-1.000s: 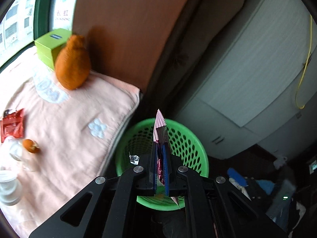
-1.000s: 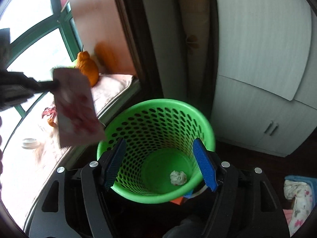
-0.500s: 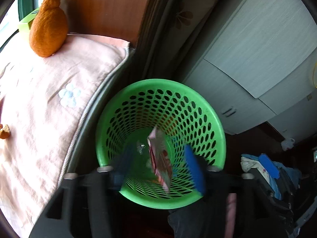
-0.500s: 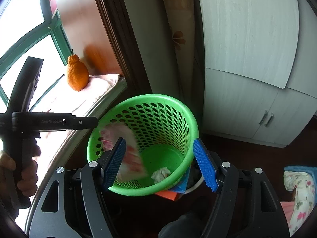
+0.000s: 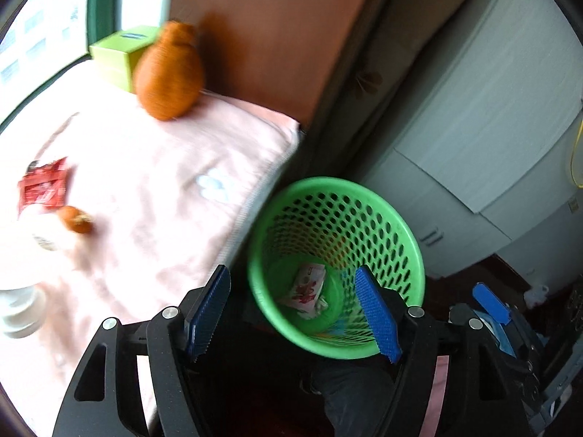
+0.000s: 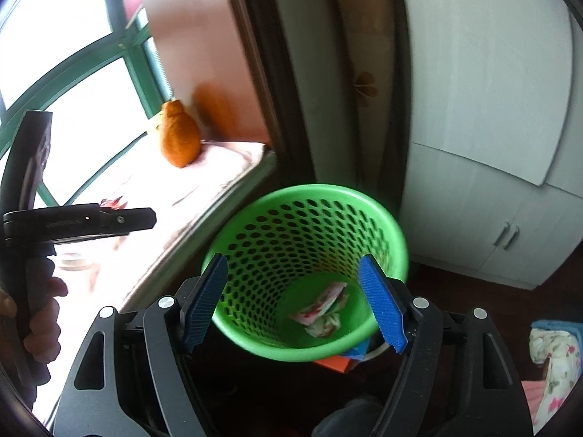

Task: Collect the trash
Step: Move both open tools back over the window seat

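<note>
A green perforated basket (image 5: 411, 240) stands on the floor beside a pink-covered ledge; it also shows in the right wrist view (image 6: 395, 225). A pink-and-white wrapper (image 5: 308, 286) lies on its bottom, next to a crumpled tissue (image 6: 326, 324); the wrapper also shows in the right wrist view (image 6: 322, 302). My left gripper (image 5: 291, 313) is open and empty above the basket's near rim. My right gripper (image 6: 293, 298) is open and empty over the basket. A red wrapper (image 5: 43, 185) and a small orange scrap (image 5: 74, 218) lie on the ledge.
An orange pouch (image 5: 169, 73) and a green box (image 5: 120, 54) stand at the back of the pink cloth (image 5: 153, 167). A white bottle (image 5: 18, 309) is at the left edge. White cupboards (image 6: 484, 145) stand behind the basket. Clothes (image 6: 554, 360) lie on the floor at right.
My left gripper opened and let go of the pink wrapper, which fell to the basket's bottom. The left gripper then swung back left toward the ledge.
</note>
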Demonstrator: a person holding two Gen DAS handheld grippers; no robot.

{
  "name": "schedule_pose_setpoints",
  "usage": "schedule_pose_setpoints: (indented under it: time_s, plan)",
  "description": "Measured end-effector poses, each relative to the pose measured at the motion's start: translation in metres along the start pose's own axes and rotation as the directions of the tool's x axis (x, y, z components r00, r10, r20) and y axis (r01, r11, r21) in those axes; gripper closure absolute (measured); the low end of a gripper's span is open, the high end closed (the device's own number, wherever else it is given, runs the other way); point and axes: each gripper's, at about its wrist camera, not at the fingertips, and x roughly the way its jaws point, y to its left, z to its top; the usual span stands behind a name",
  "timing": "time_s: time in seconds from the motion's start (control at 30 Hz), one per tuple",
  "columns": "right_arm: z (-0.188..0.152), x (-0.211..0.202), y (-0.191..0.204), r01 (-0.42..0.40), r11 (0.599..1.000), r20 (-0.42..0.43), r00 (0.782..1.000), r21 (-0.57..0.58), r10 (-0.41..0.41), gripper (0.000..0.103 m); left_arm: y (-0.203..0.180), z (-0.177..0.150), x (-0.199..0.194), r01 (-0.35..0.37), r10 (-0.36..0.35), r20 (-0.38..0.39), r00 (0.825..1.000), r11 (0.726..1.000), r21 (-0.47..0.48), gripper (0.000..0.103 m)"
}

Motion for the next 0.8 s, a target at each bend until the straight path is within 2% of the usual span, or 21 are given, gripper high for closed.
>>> schedule_pose_setpoints:
  time_s: [0.1, 0.17, 0.4, 0.47, 0.6, 0.8]
  plan:
    - [0.002, 0.002, 0.016, -0.025, 0.999, -0.002, 1.0, -0.021, 0.025, 0.026, 0.02, -0.004, -0.022, -0.009, 0.01, 0.035, 0.999, 0.999, -0.039, 0.032]
    - [0.003, 0.004, 0.027, -0.04, 0.999, -0.005, 0.999, -0.036, 0.04, 0.026, 0.033, -0.008, -0.036, -0.041, 0.045, 0.062, 0.997, 0.997, -0.059, 0.025]
    - [0.009, 0.013, 0.066, -0.102, 0.99, -0.019, 0.995, -0.093, 0.1, 0.025, 0.078, -0.02, -0.079, -0.125, 0.143, 0.124, 0.982, 0.983, -0.138, 0.022]
    - [0.01, 0.016, 0.078, -0.121, 0.987, -0.025, 0.993, -0.106, 0.119, 0.025, 0.094, -0.024, -0.09, -0.145, 0.167, 0.135, 0.977, 0.976, -0.16, 0.018]
    - [0.013, 0.024, 0.101, -0.16, 0.978, -0.041, 0.987, -0.132, 0.156, 0.025, 0.125, -0.033, -0.113, -0.202, 0.237, 0.161, 0.958, 0.957, -0.207, 0.018]
    - [0.013, 0.037, 0.138, -0.22, 0.959, -0.068, 0.975, -0.177, 0.211, 0.023, 0.164, -0.048, -0.145, -0.25, 0.306, 0.189, 0.933, 0.93, -0.27, 0.017]
